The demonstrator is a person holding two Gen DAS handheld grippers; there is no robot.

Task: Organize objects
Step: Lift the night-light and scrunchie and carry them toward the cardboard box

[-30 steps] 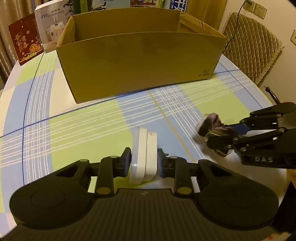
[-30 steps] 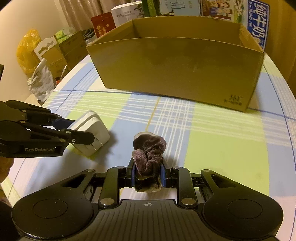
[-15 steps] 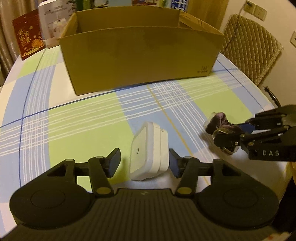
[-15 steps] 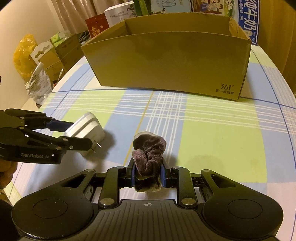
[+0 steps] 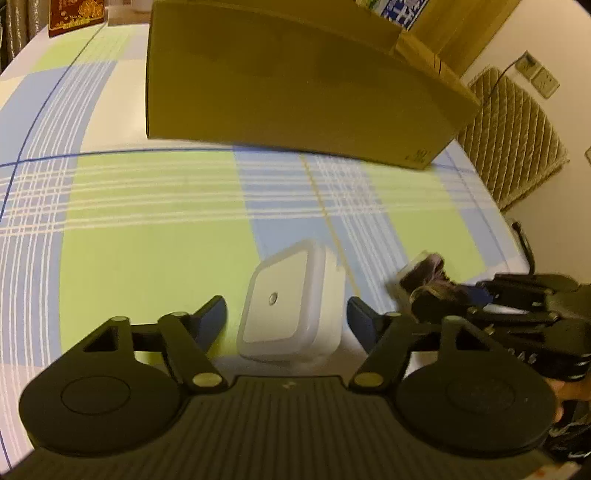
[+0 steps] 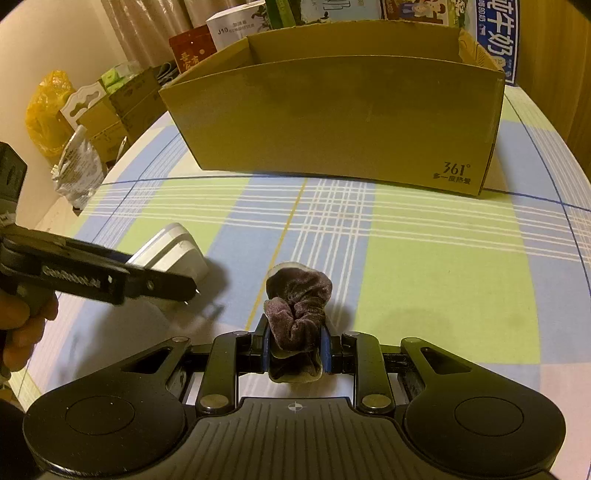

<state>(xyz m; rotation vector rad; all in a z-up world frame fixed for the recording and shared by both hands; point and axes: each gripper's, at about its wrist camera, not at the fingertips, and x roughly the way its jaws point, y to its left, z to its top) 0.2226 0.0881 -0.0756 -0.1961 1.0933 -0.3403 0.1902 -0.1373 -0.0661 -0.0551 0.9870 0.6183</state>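
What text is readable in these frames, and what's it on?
"361°" with small characters under it, too small to read: cardboard box.
"J10", smaller line beneath blurred: white carton behind the box.
"GenRobot.AI": left claw body, blurred.
Large white Chinese characters, partly cut off: blue carton.
Gold characters, unreadable: red box.
Letters on the right claw body, too blurred in the left wrist view.

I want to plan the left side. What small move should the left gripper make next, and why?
Probably close the left gripper on the white plug adapter. Its jaws stand open on either side of the adapter, which rests on the tablecloth, outside the cardboard box. The right gripper already holds the velvet scrunchie.
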